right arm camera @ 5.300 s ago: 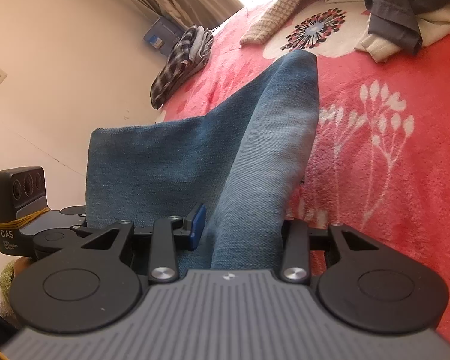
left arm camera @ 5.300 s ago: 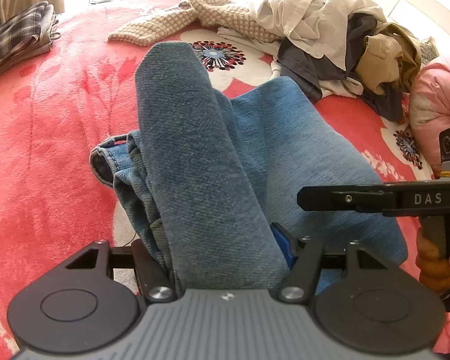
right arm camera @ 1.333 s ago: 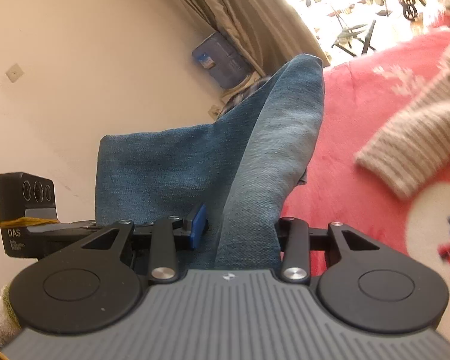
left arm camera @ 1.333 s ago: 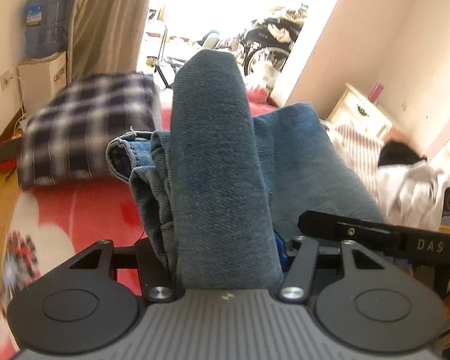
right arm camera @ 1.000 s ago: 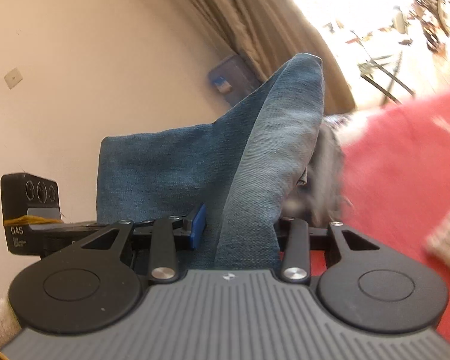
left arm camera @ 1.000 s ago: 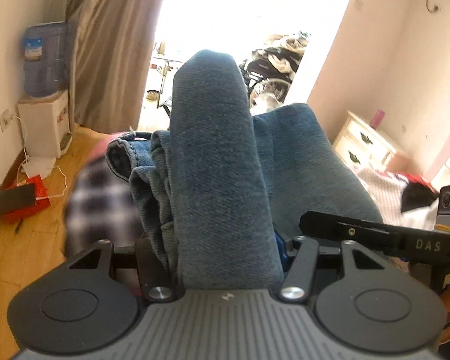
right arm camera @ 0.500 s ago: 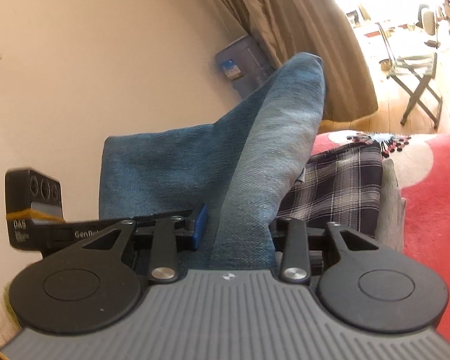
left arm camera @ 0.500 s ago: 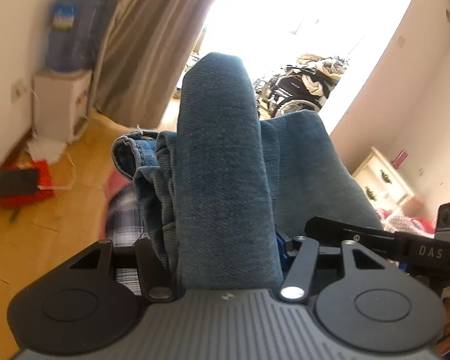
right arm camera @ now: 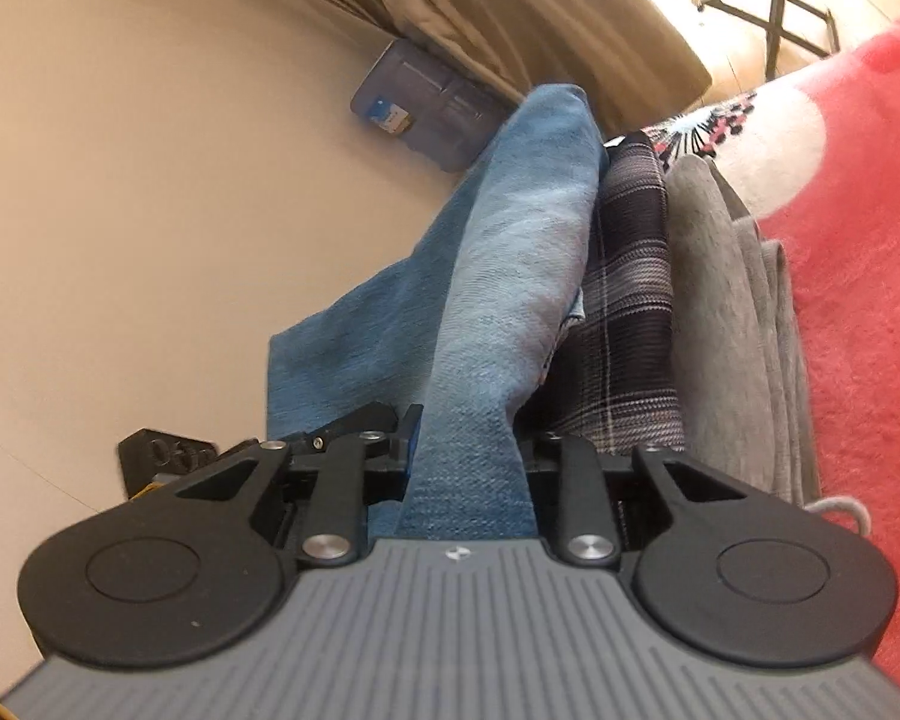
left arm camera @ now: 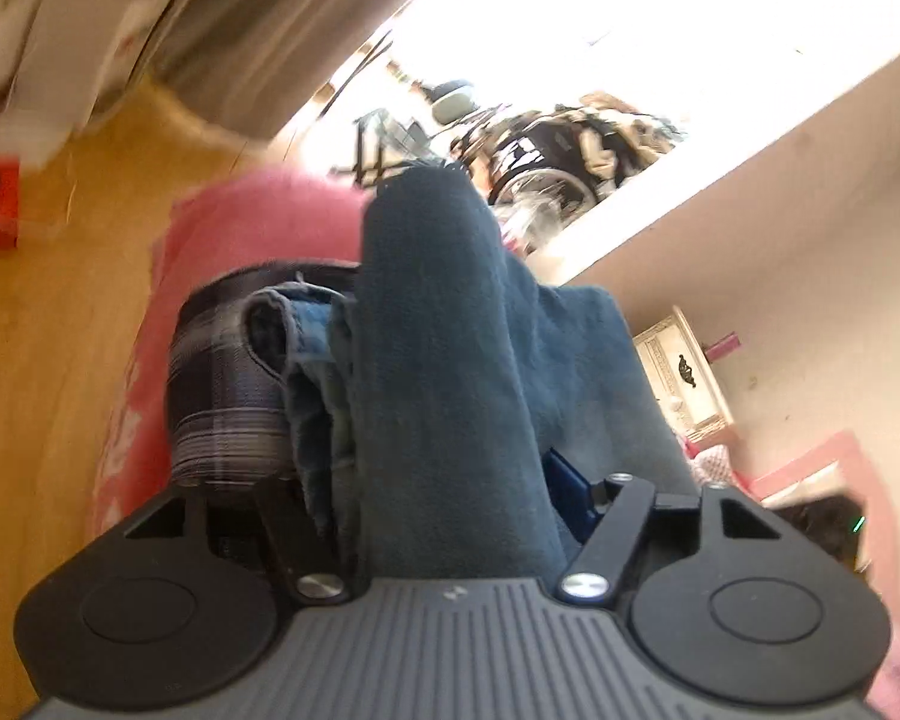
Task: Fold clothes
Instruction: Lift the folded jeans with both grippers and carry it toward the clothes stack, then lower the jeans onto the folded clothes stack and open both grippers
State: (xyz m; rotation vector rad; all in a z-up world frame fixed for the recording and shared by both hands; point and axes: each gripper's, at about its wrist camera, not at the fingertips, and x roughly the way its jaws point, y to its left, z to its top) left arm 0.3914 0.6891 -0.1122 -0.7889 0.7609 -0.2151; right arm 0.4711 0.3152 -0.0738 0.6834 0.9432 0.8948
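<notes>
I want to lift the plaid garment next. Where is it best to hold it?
Probably the near folded edge of the plaid garment, approached from the front along the red blanket. It lies flat on the grey garment, so only edges give the claw purchase.

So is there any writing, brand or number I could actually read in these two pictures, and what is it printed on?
None can be read.
Blue water jug by the wall: a small label, too blurred to read.
Small mark on the grey body behind the right tongs: a logo, no letters.
Other tongs' black camera block: no text legible.
Folded jeans, plaid stack: no tags visible.
</notes>
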